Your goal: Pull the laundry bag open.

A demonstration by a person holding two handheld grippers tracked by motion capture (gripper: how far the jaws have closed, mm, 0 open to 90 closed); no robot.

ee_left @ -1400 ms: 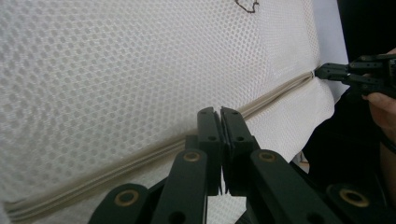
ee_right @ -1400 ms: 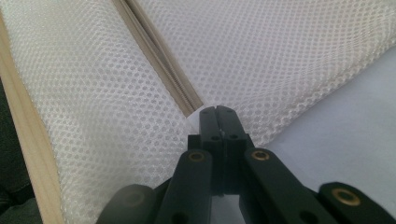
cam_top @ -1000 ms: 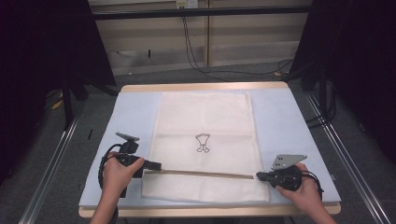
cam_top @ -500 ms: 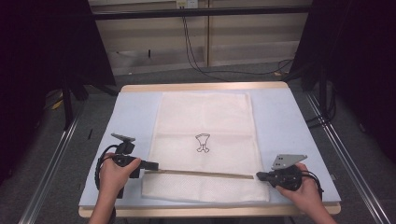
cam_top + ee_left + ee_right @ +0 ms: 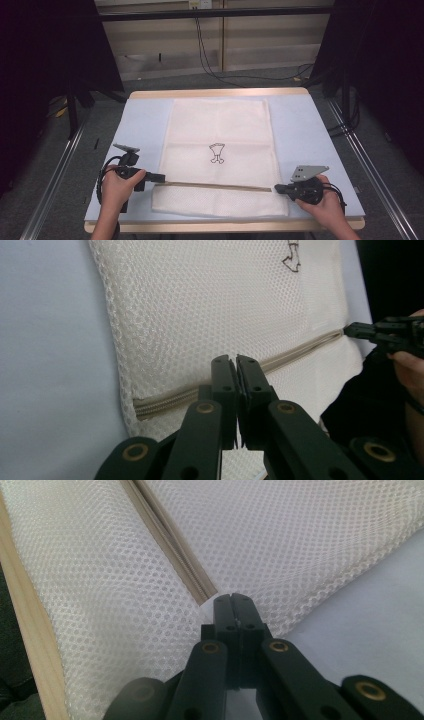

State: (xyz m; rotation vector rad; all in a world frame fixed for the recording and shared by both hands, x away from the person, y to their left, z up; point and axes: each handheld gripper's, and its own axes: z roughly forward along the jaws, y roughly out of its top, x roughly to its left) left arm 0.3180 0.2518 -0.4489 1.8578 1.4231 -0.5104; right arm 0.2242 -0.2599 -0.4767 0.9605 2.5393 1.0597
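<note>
The mesh laundry bag [image 5: 218, 150] lies flat mid-surface, its zipper [image 5: 215, 186] running along the near edge. Since a second ago, the left tool [image 5: 159, 177] has barely shifted; the right tool [image 5: 278, 189] is unmoved. Both are clenched at opposite zipper ends, so unzipping looks unstarted.

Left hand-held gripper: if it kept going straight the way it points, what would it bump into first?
Probably the zipper of the mesh bag; the left hand-held gripper points along it toward the right hand-held gripper. Depth is unclear.
</note>
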